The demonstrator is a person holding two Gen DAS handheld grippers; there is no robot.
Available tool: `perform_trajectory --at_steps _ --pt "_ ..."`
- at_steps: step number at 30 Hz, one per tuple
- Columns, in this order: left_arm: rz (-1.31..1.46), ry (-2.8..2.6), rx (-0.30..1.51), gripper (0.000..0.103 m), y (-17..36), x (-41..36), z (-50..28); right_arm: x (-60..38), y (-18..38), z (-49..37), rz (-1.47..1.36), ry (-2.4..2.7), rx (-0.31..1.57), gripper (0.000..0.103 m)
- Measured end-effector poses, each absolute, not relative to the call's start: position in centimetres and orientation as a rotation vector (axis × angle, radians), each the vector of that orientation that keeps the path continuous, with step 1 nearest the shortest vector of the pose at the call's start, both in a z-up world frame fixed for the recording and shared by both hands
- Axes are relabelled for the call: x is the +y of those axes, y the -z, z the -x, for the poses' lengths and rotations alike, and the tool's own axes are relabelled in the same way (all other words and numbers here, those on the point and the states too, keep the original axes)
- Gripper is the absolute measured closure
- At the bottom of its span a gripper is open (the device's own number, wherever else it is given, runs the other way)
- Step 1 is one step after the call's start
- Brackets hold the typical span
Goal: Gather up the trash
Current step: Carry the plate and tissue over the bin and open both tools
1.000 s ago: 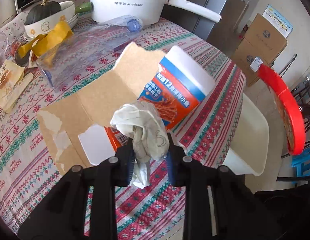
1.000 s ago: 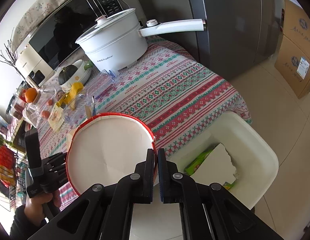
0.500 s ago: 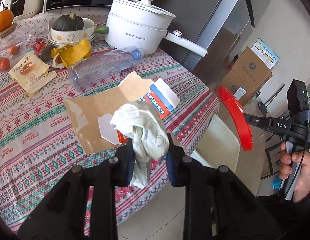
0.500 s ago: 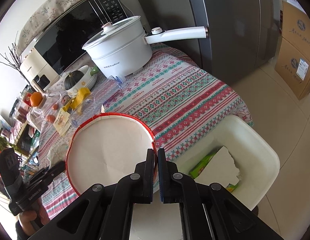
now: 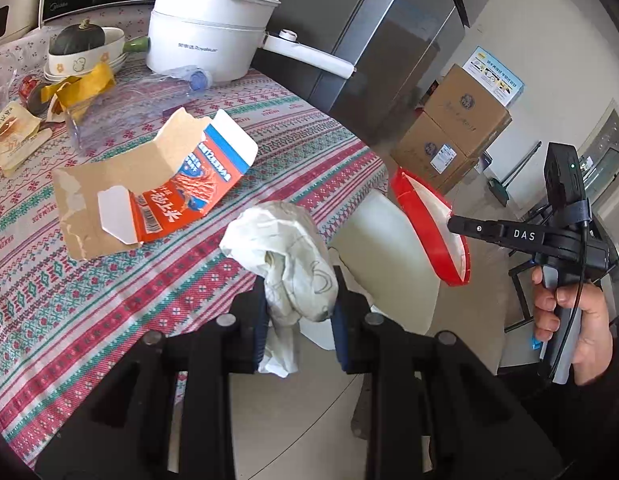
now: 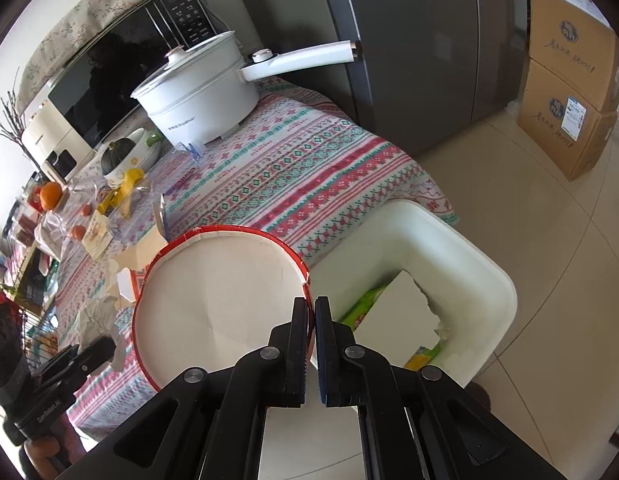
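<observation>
Both hands have swung away from the table toward the white bin (image 6: 461, 248) on the floor at its edge. Left gripper (image 5: 299, 312) stays clamped on a crumpled paper wad (image 5: 287, 268), held over the table edge just left of the bin. Right gripper (image 6: 311, 312) is pinched tight on the rim of a red-edged paper plate (image 6: 221, 304), tilted above the bin's near left corner. Torn carton (image 5: 169, 184) lies flat on the tablecloth (image 5: 89, 280). Green packaging and a white scrap (image 6: 393, 316) lie inside the bin.

Both wrist views look steeply down along own fingers, close; share counter (image 5: 157, 280) edge, white bin (image 6: 449, 248).
</observation>
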State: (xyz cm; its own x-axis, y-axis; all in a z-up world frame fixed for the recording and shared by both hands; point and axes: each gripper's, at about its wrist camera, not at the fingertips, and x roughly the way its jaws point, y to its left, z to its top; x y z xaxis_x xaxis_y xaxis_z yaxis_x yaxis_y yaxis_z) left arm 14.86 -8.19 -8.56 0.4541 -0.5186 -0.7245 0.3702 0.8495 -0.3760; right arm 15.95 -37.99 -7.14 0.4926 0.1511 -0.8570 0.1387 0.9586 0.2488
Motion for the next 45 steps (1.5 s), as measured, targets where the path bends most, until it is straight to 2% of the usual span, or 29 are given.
perform_trajectory --at_steps 13,16,17,19,20,21,34,35,36,37,39,45 --pt "0.106 0.621 0.997 0.074 10.6 -14.0 -15.0 -45.7 10.9 -15.2 -0.319 0.178 1.137 0.098" --pt "0.098 0.642 1.004 0.074 10.9 -15.4 -15.3 -46.0 11.6 -15.7 -0.312 0.192 1.163 0.096" --pt "0.095 0.65 1.005 0.074 11.0 -15.9 -15.4 -46.1 11.8 -15.7 -0.31 0.2 1.179 0.094" --pt "0.091 0.664 1.008 0.074 11.2 -16.7 -15.6 -46.5 11.9 -15.7 -0.323 0.204 1.195 0.078" --pt "0.089 0.67 1.011 0.074 11.3 -17.2 -15.8 -46.7 11.9 -15.5 -0.336 0.202 1.19 0.065" --pt "0.086 0.676 1.014 0.074 11.6 -17.8 -16.0 -46.9 11.7 -15.3 -0.343 0.201 1.18 0.056" --pt "-0.063 0.776 1.036 0.07 15.4 -25.0 -17.4 -48.6 10.2 -13.4 -0.363 0.22 1.142 0.047" --pt "-0.064 0.788 1.029 0.069 15.5 -25.2 -17.4 -48.6 10.2 -13.3 -0.363 0.224 1.139 0.046" --pt "-0.062 0.803 1.016 0.06 15.5 -25.4 -17.4 -48.7 10.1 -13.3 -0.361 0.228 1.137 0.046" --pt "-0.067 0.81 1.017 0.042 15.5 -25.5 -17.4 -48.8 10.1 -13.2 -0.36 0.232 1.135 0.046" --pt "-0.094 0.754 1.024 0.028 15.4 -25.5 -17.7 -49.0 10.0 -13.2 -0.36 0.24 1.131 0.045" --pt "-0.025 0.663 1.047 0.021 14.8 -22.4 -19.2 -49.1 10.0 -13.3 -0.368 0.254 1.13 0.043"
